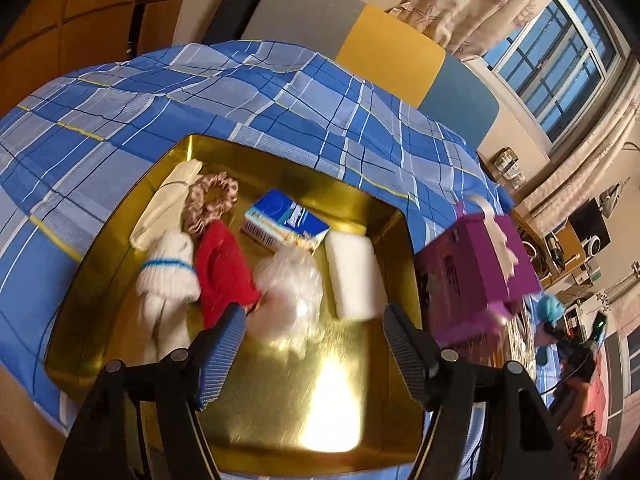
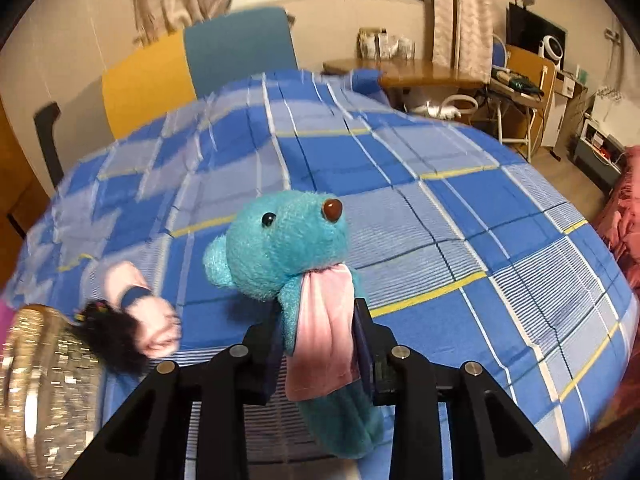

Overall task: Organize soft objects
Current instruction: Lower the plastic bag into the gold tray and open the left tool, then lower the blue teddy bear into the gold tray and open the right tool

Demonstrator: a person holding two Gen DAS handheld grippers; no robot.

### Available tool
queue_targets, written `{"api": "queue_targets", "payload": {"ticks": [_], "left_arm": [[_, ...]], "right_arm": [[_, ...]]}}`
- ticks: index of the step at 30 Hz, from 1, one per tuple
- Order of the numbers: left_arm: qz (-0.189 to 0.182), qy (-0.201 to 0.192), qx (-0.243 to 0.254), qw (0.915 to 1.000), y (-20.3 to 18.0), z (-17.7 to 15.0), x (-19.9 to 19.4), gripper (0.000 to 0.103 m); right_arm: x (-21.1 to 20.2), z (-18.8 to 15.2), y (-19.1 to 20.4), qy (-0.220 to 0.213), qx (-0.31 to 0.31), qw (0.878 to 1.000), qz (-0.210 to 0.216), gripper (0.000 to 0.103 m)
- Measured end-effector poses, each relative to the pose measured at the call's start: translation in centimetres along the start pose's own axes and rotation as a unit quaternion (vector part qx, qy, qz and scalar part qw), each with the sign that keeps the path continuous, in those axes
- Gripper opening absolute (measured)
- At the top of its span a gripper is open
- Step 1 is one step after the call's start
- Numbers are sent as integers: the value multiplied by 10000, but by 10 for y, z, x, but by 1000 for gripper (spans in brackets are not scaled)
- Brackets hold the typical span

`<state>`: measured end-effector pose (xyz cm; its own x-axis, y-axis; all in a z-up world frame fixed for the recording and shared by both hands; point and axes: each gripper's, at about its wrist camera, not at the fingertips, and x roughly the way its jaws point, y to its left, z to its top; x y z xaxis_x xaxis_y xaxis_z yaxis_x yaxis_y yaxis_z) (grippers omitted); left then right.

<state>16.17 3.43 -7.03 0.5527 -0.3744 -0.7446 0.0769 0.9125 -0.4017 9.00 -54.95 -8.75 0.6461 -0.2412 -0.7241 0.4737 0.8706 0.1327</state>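
The teal plush bear [image 2: 288, 248] with its pink scarf is clamped at the body by the right gripper [image 2: 316, 344] above the blue plaid bed [image 2: 440, 208]. The left gripper [image 1: 314, 344] is held wide apart, nothing gripped, over the gold tray [image 1: 256, 400], where socks, a scrunchie and a sponge are laid.

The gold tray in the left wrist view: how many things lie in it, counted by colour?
In the gold tray:
White or cream: 4 (folded cloth, striped sock, crinkly bundle, foam block)
Red: 1 (cloth)
Pinkish brown: 1 (scrunchie)
Blue: 1 (tissue pack)
Total: 7
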Motion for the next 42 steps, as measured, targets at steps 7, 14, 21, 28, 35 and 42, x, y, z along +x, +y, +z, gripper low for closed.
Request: {"api": "queue_targets", "payload": {"ticks": [7,14,21,28,35,42], "left_arm": [[76,-252,47,9996,14,-15,-23,72],[99,-483,-32,9988,32,-23,-42,72],[230,-763,-361,9962,63,-28,-65,72],[272,-864,-716,9933,91,-36,-79,72],[224,-897,-889,9917,108,-40,-87,72],[198,-887,-1015,9907,118,-42,-89,72]], "right_arm": [[-88,9,57,-812,-467,9944,482,32],[-165,-5,163,-1181,-1394,9695,1634,32],[-190,-58,283,-785,-2439,9314,2585,33],[-155,-143,386,321,-3649,8892,2742,33],[-102,-196,439,1254,-4411,8588,2283,33],[-62,-201,475,1861,-4420,8450,2366,34]]}}
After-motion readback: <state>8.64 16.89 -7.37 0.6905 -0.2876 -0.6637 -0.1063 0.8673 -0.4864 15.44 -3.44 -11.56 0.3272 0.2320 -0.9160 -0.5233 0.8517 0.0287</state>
